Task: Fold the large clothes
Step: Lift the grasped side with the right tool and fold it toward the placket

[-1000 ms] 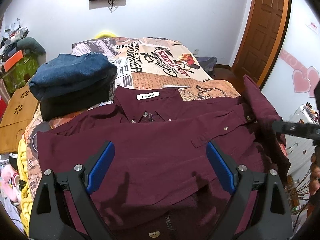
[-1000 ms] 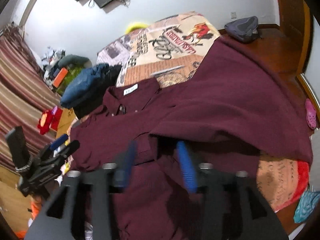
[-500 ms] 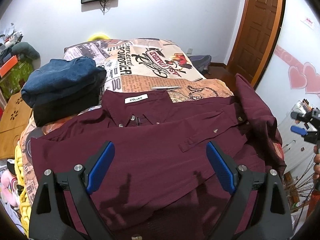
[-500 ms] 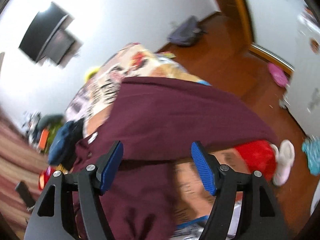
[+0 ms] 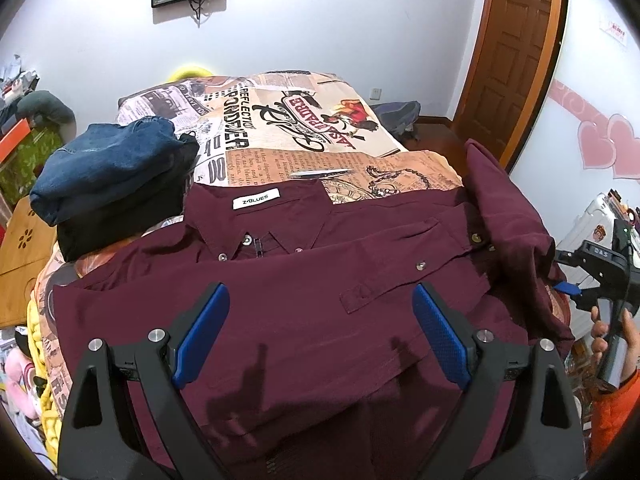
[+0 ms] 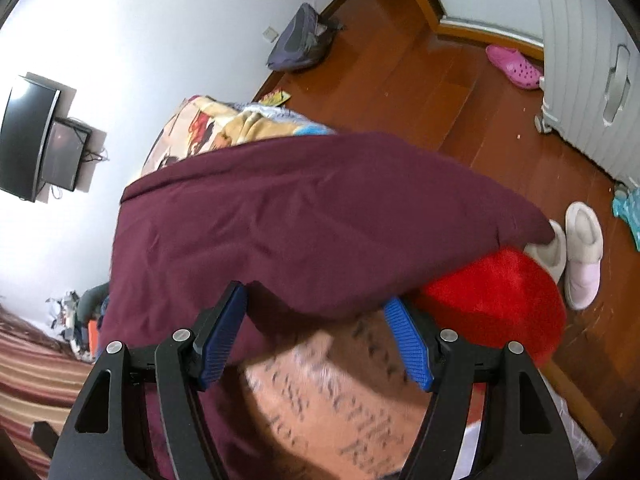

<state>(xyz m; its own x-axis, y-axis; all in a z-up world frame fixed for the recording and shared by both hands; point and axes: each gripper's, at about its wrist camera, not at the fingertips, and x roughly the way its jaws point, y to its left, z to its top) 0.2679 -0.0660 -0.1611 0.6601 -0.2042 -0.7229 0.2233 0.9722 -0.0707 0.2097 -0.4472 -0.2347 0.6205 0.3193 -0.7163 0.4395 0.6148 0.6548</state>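
A: Hovering over the maroon shirt (image 5: 304, 312) spread on the bed (image 5: 312, 148), left claw (image 5: 320, 334) gapes empty.

B: Right claw (image 6: 320, 340) too, just widened, nothing gripped, at the sleeve's edge.

A maroon shirt (image 5: 304, 304) of matt woven cloth, with small shiny metal snaps, lies on a bedspread (image 5: 304, 136) of soft printed fabric. Left of the shirt's collar, folded jeans (image 5: 104, 164) show coarse blue denim. Beyond the bed, the door (image 5: 516, 52) is glossy varnished wood. Beside the shirt's hanging sleeve, the wooden floor (image 6: 420, 80) gleams, and a red cushion (image 6: 496, 296) looks plush and fuzzy.
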